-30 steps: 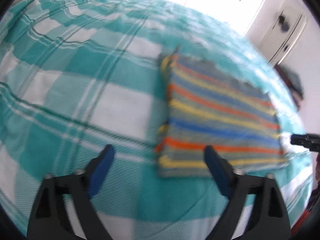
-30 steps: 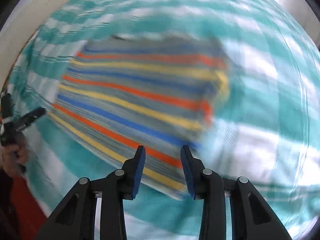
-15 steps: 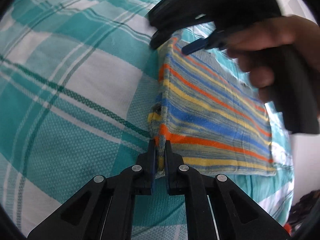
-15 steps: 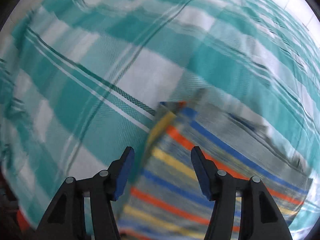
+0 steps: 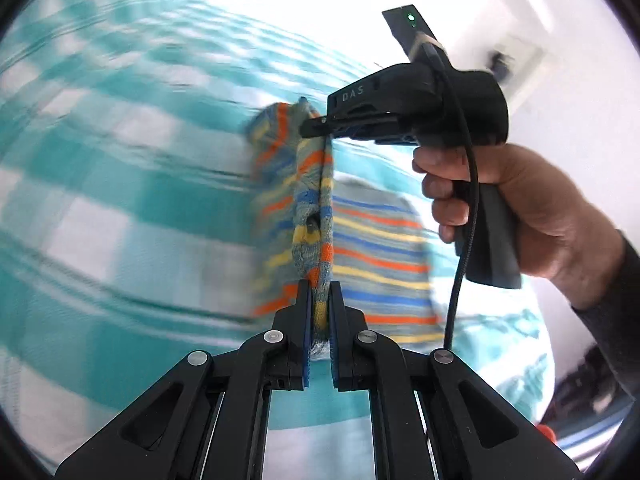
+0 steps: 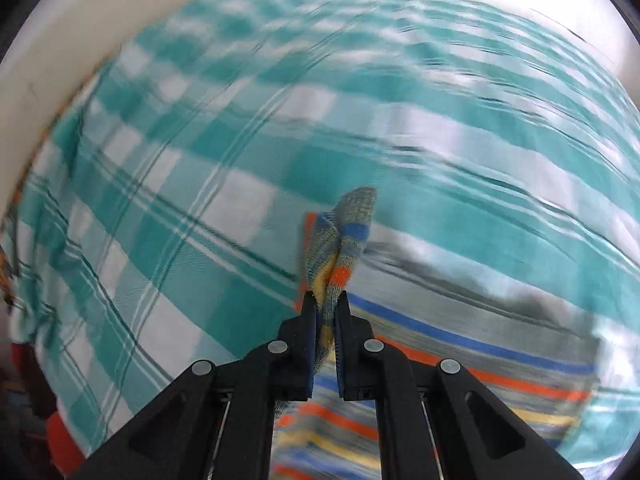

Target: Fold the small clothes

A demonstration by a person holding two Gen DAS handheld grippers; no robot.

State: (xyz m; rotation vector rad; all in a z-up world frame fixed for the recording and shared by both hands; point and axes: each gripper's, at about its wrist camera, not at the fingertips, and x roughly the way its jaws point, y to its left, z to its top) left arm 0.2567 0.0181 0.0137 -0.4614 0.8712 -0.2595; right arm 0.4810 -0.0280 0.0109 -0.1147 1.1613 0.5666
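The small knitted garment [image 5: 380, 248], grey with orange, yellow and blue stripes, lies partly on a teal and white checked bedspread [image 5: 120, 168]. Its left edge is raised off the bed, stretched between both grippers. My left gripper [image 5: 320, 300] is shut on the near corner of that edge. In the left wrist view my right gripper [image 5: 316, 130] is held by a person's hand [image 5: 520, 204] and is shut on the far corner. The right wrist view shows the right gripper [image 6: 327, 308] pinching a bunched corner, with the rest of the garment [image 6: 480, 352] spread below and to the right.
The bedspread [image 6: 180, 168] stretches wide to the left of the garment. White cupboard doors [image 5: 524, 60] stand beyond the bed at the upper right. A pale wall [image 6: 60, 60] borders the bed's far side. Something red [image 6: 60, 440] sits below the bed's edge.
The left gripper closed on the near corner and lifted it. The right gripper swung across to the far corner and closed on it. That edge now hangs above the bed.
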